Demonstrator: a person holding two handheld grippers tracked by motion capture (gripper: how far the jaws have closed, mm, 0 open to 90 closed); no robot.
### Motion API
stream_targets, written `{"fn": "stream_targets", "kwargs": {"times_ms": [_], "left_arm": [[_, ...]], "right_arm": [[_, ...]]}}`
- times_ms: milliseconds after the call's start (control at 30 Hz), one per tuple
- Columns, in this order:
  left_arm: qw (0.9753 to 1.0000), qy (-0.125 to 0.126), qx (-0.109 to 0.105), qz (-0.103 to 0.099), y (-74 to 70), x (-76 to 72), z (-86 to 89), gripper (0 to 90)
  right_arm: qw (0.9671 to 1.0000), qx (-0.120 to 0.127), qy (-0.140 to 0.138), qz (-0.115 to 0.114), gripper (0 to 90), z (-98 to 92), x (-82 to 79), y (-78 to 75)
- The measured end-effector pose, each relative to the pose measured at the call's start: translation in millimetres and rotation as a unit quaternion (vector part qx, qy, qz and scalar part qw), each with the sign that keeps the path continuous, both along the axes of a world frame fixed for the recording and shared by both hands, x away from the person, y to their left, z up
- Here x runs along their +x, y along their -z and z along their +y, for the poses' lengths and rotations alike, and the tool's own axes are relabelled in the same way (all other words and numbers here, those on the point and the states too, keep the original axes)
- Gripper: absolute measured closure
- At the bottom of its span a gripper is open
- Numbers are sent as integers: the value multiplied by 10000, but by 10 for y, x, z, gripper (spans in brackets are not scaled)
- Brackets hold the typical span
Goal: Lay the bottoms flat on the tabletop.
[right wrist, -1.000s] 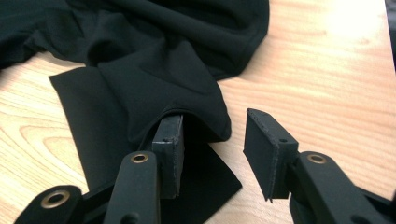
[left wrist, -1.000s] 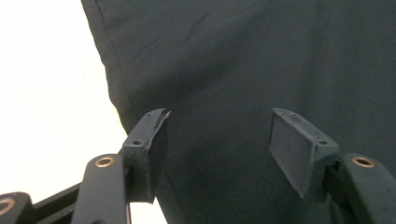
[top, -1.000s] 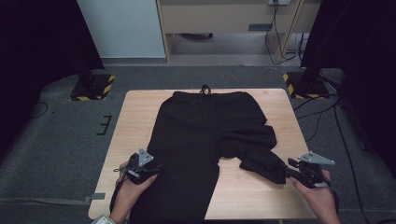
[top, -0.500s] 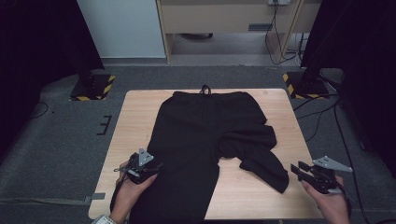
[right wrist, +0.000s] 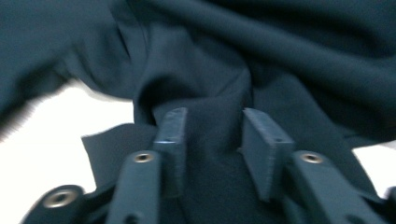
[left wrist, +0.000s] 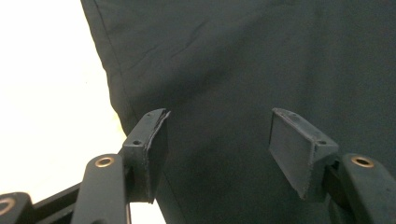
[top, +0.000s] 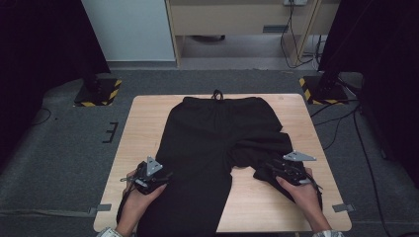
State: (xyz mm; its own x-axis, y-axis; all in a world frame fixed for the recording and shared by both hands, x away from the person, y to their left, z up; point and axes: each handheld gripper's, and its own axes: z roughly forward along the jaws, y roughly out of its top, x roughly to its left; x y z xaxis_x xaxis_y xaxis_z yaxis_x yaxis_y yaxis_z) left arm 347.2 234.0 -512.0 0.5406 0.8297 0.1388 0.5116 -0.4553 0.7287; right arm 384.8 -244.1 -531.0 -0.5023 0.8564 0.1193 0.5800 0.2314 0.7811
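Where spread flat, waistband at far edge:
Table (top: 138, 128): pale wood, square; bare strip just outside the left fingers.
Trousers (top: 212, 143): black, drawstring at top; one leg straight, running under the left fingers; other leg bunched and folded back, its end between the right fingers.
Right gripper (right wrist: 212, 135): fingers (right wrist: 170, 135) partly closed, a ridge of cloth standing between; firmly pinched or not, cannot tell.
Left gripper (left wrist: 219, 140): fingers (left wrist: 152, 140) wide apart, over the leg's outer seam; nothing gripped.
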Motion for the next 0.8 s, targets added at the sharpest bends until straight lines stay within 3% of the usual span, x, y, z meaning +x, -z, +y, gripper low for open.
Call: {"fn": "stream_targets", "kwargs": {"times_ms": [133, 367, 467, 633, 733, 767, 800], "left_arm": [[10000, -11, -2, -5, -2, -3, 3, 369], [10000, -27, -10, -17, -5, -8, 11, 369], [10000, -18, -5, -8, -3, -6, 6, 370], [10000, 8, -26, -45, -13, -14, -14, 370], [10000, 16, -20, -41, -10, -12, -21, 370], [10000, 26, 10, -21, -4, -10, -26, 370], [10000, 23, 9, -18, -2, -9, -27, 370]], "right_arm": [[9998, -132, -31, 124, 865, 17, -6, -1], [9989, -153, -272, 363, 879, -103, -201, -35], [9976, -215, -432, 502, 878, -182, -411, -67], [9964, -155, -503, 669, 847, -353, -745, -103], [9978, 6, -447, 490, 773, -443, -829, -127], [9995, 147, -170, 228, 672, -558, -847, -194], [9998, 160, -71, 130, 649, -596, -830, -211]]}}
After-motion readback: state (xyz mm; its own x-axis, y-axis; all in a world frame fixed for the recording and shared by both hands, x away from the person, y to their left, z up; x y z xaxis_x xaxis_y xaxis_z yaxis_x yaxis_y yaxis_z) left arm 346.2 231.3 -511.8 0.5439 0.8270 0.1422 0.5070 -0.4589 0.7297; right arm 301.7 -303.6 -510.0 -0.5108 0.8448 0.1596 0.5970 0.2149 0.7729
